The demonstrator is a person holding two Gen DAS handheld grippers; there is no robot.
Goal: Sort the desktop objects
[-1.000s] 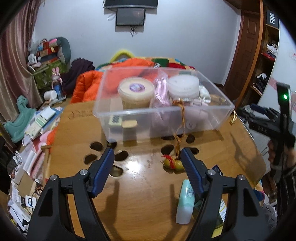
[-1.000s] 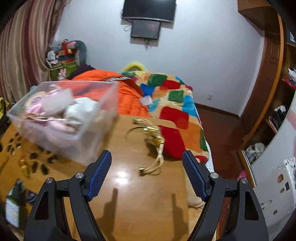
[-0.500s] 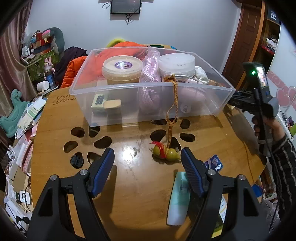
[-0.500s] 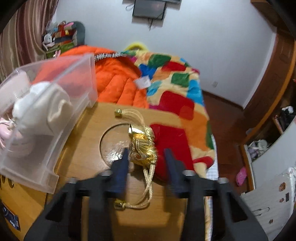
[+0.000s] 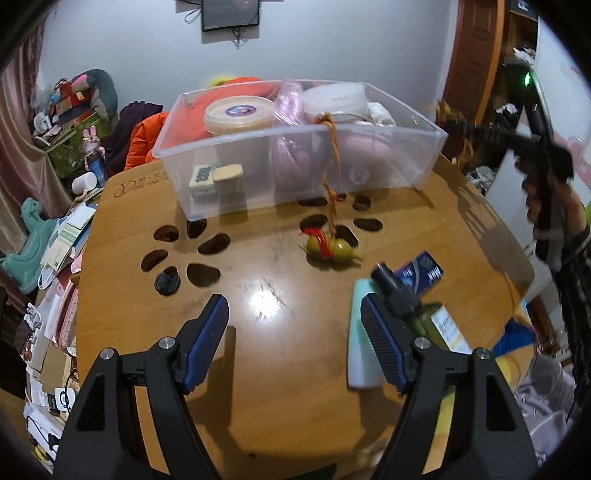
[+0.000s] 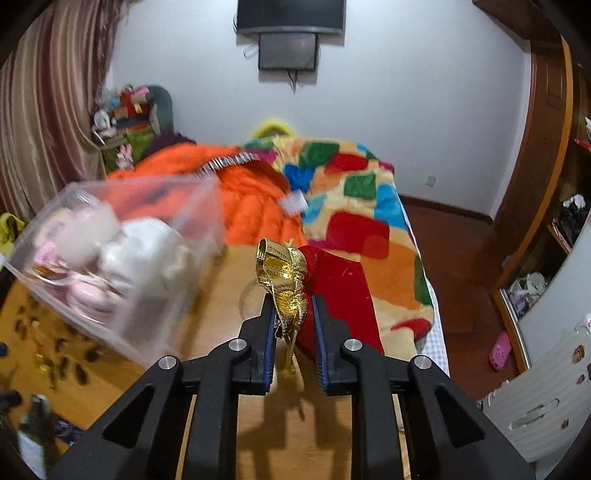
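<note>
Right claw (image 6: 293, 314) clamped on gold ribbon (image 6: 283, 275), lifted above wood surface (image 6: 229, 317) beside clear bin (image 5: 295, 147). Left claw (image 5: 293, 328) apart over surface. Bed (image 6: 351, 206) behind, TV (image 6: 290, 16) on wall.

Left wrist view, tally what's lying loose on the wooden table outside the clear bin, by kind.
Bottles: 2, a pale green one and a dark-capped one
Gourd charm on a cord: 1
Blue packet: 1
Total: 4
</note>
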